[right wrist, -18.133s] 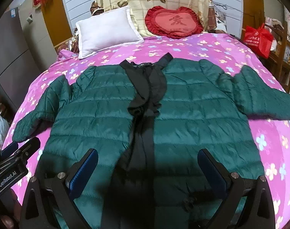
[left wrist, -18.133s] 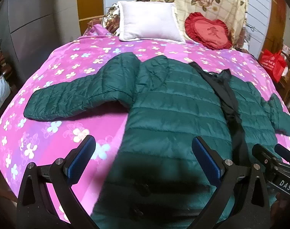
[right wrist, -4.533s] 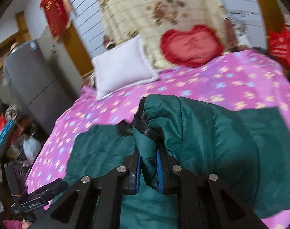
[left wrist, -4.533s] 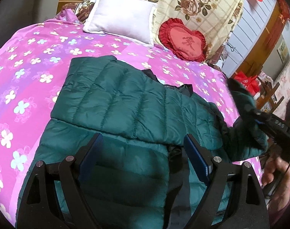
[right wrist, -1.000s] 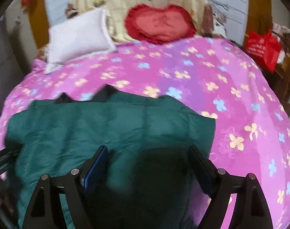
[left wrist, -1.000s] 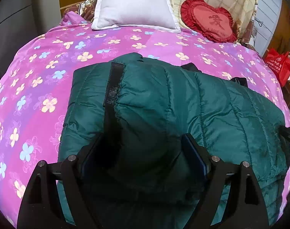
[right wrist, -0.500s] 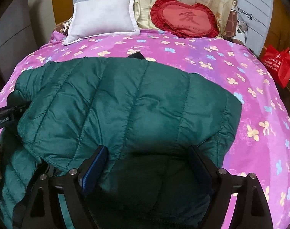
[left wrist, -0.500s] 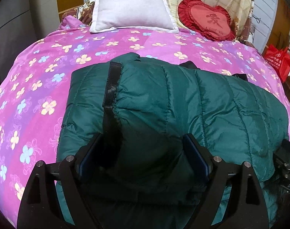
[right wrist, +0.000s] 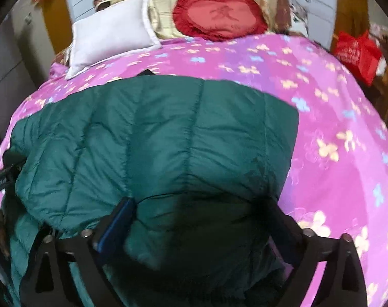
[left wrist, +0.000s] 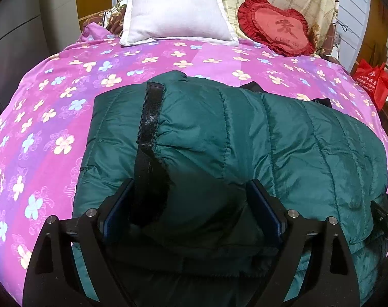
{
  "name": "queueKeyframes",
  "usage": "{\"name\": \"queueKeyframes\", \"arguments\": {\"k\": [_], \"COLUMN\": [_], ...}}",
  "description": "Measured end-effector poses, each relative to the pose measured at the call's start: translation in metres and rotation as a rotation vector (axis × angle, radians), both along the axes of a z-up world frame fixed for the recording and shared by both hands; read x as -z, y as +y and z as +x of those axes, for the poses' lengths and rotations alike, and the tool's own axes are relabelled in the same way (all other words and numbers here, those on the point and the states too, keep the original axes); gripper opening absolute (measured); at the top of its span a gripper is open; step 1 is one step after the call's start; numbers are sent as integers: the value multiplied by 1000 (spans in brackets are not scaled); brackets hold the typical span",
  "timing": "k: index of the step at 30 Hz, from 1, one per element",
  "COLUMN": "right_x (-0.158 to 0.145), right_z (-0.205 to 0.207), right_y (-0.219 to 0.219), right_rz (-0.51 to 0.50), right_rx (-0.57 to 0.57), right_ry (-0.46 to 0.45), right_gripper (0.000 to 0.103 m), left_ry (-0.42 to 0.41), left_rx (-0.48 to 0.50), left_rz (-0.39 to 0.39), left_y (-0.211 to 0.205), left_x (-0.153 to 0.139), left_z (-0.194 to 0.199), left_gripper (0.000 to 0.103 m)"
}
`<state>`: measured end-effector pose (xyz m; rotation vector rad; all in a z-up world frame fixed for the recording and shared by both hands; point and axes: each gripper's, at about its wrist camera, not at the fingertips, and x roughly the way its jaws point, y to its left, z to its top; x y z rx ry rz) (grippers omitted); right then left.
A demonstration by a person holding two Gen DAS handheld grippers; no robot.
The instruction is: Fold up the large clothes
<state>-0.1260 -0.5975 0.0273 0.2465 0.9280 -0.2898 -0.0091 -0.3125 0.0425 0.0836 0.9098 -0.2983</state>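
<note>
Both claws stand wide over the folded green puffer jacket (left wrist: pixel 245 138) on the bed. Left claw (left wrist: pixel 191 209) has its blue pads (left wrist: pixel 265 207) spread to either side of a bulky fold of the jacket; the fabric swells up between the fingers, and the jaws have just been opening a little further, so I read no squeeze on the cloth. Along the left side of that fold runs a black ribbed cuff band (left wrist: pixel 150 117), lying on top of the green quilting. Right claw (right wrist: pixel 194 220), seen in the blurred right wrist view, has also just been opening, with the jacket's near edge heaped between its spread fingers and one blue pad (right wrist: pixel 114 225) showing at the left; the other pad is lost in shadow.

The jacket lies in the middle of the pink flowered bedspread (left wrist: pixel 53 107), folded into a broad block, its quilted seams running away from the cameras. A bit of black lining (left wrist: pixel 252 85) peeks out at its far edge. At the head of the bed lean a white pillow (left wrist: pixel 176 10) and, beside it, a red heart-shaped cushion (left wrist: pixel 278 25). A red bag (left wrist: pixel 373 81) sits off the bed's right side.
</note>
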Motion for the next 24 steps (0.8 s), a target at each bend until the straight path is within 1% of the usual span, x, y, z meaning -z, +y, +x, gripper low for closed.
{"name": "queueKeyframes", "arguments": {"k": [2, 6, 11, 16, 21, 22, 23, 24], "right_x": [1, -7, -22, -42, -56, -57, -57, -55], "right_z": [-1, -6, -15, -23, -23, -21, -18, -16], "right_y": [-2, 3, 11, 19, 31, 34, 37, 39], "right_rz": [16, -16, -51, -62, -57, -53, -45, -36], "right_rx": [11, 17, 28, 10, -27, -40, -57, -68], "right_ry": [-6, -12, -40, -85, -127, -133, -131, -123], "right_gripper": [100, 100, 100, 100, 100, 98, 88, 75], "left_ry": [-4, -3, -5, -6, -7, -8, -6, -6], "left_rx": [-1, 0, 1, 1, 1, 1, 2, 2], "left_rz": [-1, -4, -10, -9, -10, -10, -9, -10], "left_y": [0, 0, 1, 1, 1, 1, 1, 1], "left_x": [0, 0, 0, 0, 0, 0, 1, 1], "left_z": [0, 0, -1, -1, -1, -1, -1, -1], "left_gripper": [88, 88, 88, 89, 89, 89, 89, 89]}}
